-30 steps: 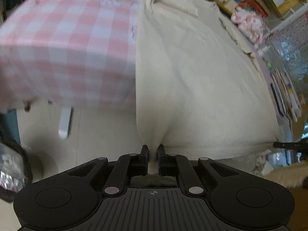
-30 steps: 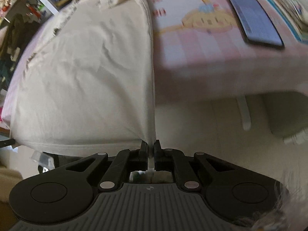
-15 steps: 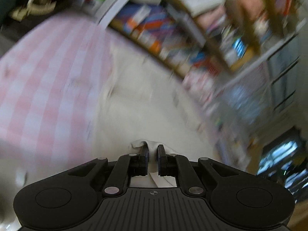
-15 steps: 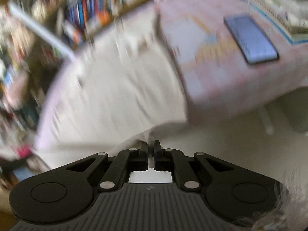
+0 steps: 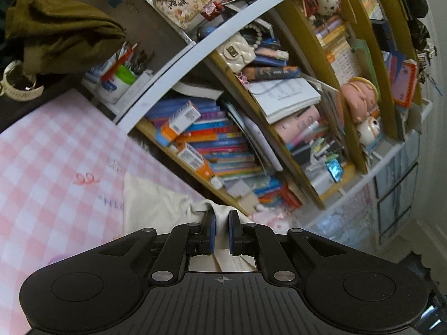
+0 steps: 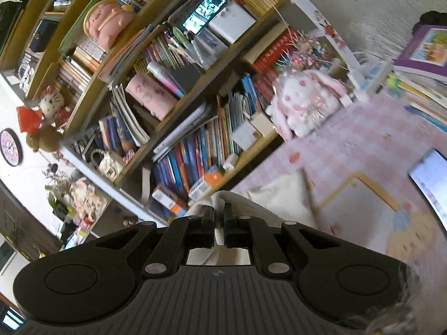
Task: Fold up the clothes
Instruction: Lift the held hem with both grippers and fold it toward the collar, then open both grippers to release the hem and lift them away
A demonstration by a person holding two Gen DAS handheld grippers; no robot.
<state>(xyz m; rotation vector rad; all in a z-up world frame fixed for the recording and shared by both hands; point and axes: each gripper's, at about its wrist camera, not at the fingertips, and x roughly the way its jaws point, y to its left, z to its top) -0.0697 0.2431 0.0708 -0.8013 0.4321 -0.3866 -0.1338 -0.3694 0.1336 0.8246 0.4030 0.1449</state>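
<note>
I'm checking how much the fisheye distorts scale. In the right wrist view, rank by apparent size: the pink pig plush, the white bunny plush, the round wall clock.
1. white bunny plush
2. pink pig plush
3. wall clock

The bunny sits nearer, so true sizes stay unsure.

Home study; crammed bookshelf [image 5: 251, 128], plush rabbit [image 6: 301, 106], gingham tablecloth [image 5: 42, 173]

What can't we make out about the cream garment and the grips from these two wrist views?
- Cream garment: in both wrist views most of it is hidden below each gripper body, so how it hangs or folds is unknown.
- Left gripper: cloth fills the gap; which edge or corner it pinches is unclear.
- Right gripper: same, the cloth bunches at the tips.
- Right side of the tablecloth, right wrist view: blurred.
</note>
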